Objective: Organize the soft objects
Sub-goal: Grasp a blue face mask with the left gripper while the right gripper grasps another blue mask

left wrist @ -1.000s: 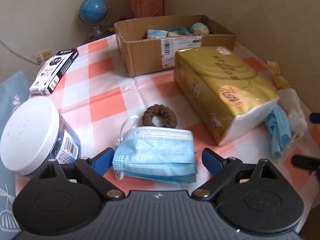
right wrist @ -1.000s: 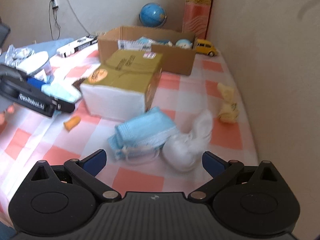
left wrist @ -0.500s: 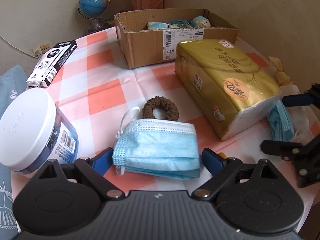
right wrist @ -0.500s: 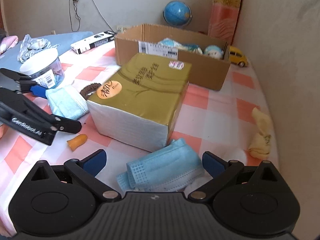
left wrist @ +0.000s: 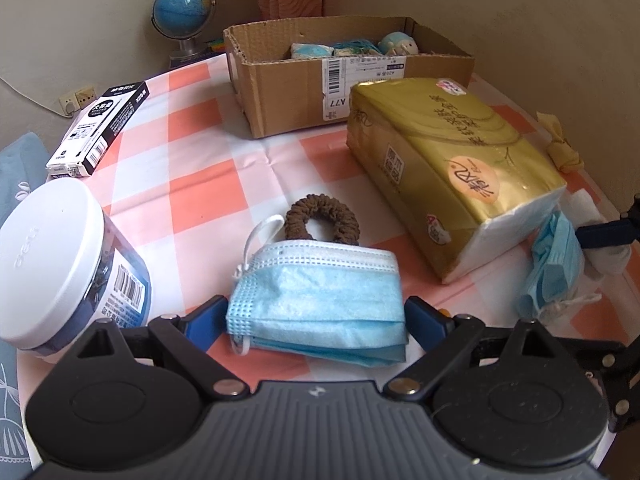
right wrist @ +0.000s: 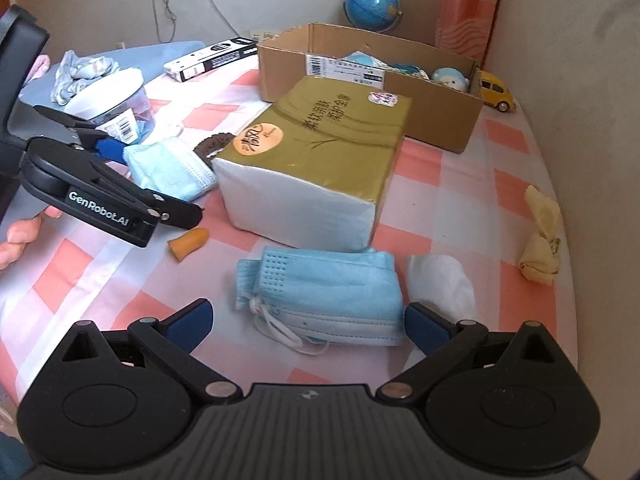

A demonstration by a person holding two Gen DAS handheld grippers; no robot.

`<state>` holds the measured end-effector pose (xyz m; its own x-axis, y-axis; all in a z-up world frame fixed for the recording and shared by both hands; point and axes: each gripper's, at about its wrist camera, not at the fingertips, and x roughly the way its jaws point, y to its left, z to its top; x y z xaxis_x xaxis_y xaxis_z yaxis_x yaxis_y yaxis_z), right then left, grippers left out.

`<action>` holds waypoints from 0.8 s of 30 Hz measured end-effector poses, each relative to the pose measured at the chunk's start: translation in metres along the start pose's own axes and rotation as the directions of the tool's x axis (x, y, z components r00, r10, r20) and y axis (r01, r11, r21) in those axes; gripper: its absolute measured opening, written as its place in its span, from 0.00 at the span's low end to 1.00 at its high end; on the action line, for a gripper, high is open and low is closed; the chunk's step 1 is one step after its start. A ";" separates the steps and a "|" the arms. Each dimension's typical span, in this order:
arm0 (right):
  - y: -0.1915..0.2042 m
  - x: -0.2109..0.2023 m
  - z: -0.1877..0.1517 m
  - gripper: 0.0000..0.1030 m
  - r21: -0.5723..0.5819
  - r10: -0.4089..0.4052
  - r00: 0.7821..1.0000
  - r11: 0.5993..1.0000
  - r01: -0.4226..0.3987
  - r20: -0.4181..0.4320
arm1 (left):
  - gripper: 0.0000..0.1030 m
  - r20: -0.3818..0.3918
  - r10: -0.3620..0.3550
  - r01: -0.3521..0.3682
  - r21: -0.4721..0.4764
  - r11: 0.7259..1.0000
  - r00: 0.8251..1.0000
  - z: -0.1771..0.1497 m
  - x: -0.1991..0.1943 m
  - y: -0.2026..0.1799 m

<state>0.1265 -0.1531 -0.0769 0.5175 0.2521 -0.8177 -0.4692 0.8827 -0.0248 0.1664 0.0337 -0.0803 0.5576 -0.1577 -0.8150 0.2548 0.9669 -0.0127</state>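
My left gripper (left wrist: 316,320) is open with a folded blue face mask (left wrist: 320,296) lying between its fingers on the checked tablecloth. A brown scrunchie (left wrist: 322,220) lies just beyond that mask. My right gripper (right wrist: 308,322) is open around a second bundle of blue masks (right wrist: 324,292), which also shows in the left wrist view (left wrist: 554,260). A white tissue wad (right wrist: 442,284) lies to its right. A yellow cloth (right wrist: 540,236) lies near the right table edge. A cardboard box (left wrist: 348,76) at the back holds several soft items.
A gold tissue pack (left wrist: 448,160) sits mid-table between the two masks. A white-lidded jar (left wrist: 52,260) stands at the left, a black and white carton (left wrist: 100,128) behind it. An orange earplug (right wrist: 188,240), a globe (left wrist: 182,4) and a yellow toy car (right wrist: 496,90) are also here.
Both grippers have come down and closer to their masks. The right gripper swung left, so its mask bundle now lies between its fingers. Both stay open.
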 end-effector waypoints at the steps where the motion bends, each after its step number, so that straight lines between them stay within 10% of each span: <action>1: -0.001 0.001 0.000 1.00 0.006 -0.005 1.000 1.000 0.005 -0.002 | 0.91 0.002 -0.001 0.001 -0.002 1.000 1.000 0.000 0.000 0.001; 24: 0.001 0.016 0.010 1.00 0.095 -0.054 0.998 0.994 0.058 -0.037 | 0.76 0.032 -0.021 0.022 -0.013 1.000 0.999 0.000 -0.004 0.002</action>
<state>0.1416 -0.1443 -0.0843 0.5152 0.1887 -0.8361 -0.3685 0.9295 -0.0173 0.1649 0.0362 -0.0767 0.5773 -0.1844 -0.7955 0.2564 0.9658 -0.0379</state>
